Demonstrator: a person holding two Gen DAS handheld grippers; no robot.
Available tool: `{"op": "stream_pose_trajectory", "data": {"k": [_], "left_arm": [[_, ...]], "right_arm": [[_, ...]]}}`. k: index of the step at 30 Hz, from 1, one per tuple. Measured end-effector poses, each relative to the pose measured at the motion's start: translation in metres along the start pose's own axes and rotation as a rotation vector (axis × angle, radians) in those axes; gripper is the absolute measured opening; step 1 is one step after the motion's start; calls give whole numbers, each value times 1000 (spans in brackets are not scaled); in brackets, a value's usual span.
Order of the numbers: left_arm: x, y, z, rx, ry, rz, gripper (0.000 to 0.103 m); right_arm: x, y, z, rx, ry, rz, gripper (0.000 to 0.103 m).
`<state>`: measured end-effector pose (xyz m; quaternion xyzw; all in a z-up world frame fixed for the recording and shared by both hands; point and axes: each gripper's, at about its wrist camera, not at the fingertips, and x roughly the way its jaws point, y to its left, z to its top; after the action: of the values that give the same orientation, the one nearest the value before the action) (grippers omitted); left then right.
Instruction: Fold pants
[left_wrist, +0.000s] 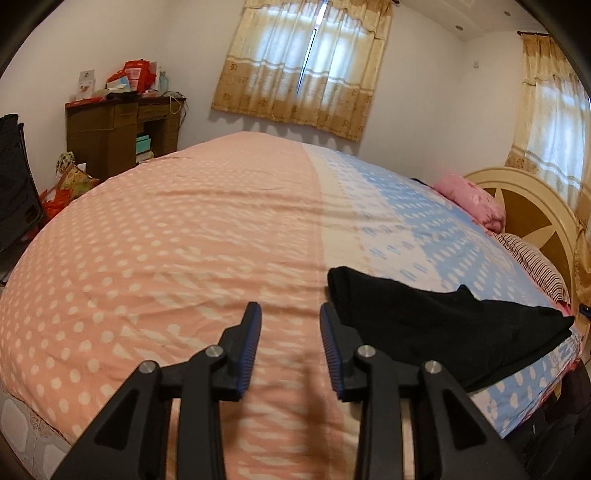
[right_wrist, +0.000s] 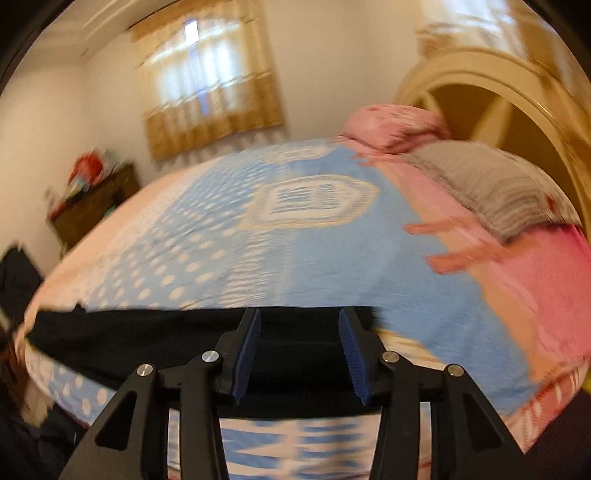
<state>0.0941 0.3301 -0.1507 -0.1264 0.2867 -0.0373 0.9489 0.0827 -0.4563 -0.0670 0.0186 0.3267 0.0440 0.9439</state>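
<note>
The black pants (left_wrist: 443, 325) lie folded in a flat bundle on the bed, on the blue part of the cover near its front edge. My left gripper (left_wrist: 290, 314) is open and empty, just left of the pants' left end, above the pink dotted cover. In the blurred right wrist view the pants (right_wrist: 147, 339) stretch as a black band across the front of the bed. My right gripper (right_wrist: 299, 321) is open and hovers over the right part of that band, holding nothing.
The bed (left_wrist: 166, 229) has a pink and blue dotted cover. Pink and striped pillows (left_wrist: 476, 201) lie by the wooden headboard (left_wrist: 535, 206) on the right. A brown cabinet (left_wrist: 118, 133) with clutter stands at the far left wall. Curtained windows (left_wrist: 303, 66) are behind.
</note>
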Motion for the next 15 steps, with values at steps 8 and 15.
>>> {"op": "stream_pose_trajectory", "data": {"k": [8,15], "left_arm": [[24,-20,17,-38,97,-93,35],[60,-35,26,-36,189,-120,48]], "right_arm": [[62,176,-8,-377,125,294,46],[87,250,-28,-432,162,458,46]]}}
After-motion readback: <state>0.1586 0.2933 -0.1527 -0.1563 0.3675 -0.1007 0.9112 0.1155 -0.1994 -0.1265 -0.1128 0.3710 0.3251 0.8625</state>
